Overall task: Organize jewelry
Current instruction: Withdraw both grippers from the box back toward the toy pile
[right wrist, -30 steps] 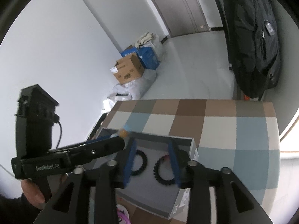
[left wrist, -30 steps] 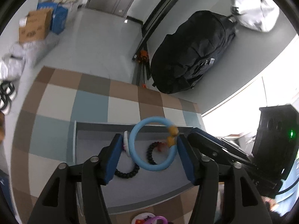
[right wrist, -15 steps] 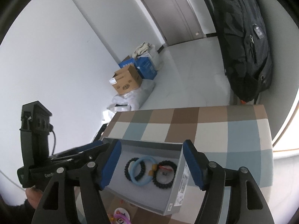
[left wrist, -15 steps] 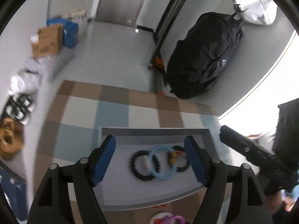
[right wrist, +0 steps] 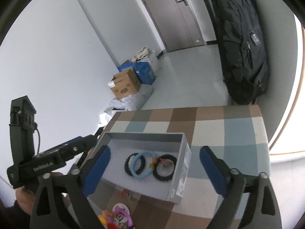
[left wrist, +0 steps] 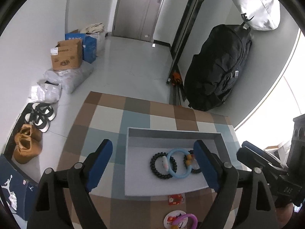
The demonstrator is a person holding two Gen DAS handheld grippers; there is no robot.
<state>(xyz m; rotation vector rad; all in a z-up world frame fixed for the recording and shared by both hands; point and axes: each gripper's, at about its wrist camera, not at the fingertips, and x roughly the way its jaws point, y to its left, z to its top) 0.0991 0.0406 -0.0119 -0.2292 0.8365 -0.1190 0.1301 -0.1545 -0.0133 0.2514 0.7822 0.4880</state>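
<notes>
Left gripper (left wrist: 152,160): jaws opening, nothing between them.
Right gripper (right wrist: 154,166): jaws opening, empty.
Blue bangle (left wrist: 179,163): inside grey tray (left wrist: 171,133), overlapping black bracelets (left wrist: 162,165).
Checked table (right wrist: 238,133): right side bare.

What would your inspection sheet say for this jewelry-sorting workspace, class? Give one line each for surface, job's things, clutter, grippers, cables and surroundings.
Surface: checked tablecloth in brown, blue and cream.
Job's things: grey tray holding a blue ring lying over two black bracelets; a pink ring on a round card lies outside, nearer the camera.
Clutter: small red packet beside the tray.
Grippers: left gripper and right gripper both opening, nothing between the jaws.
Cables: black cable on the left gripper's body.
Surroundings: black backpack, cardboard box, shoes, closed door.
</notes>
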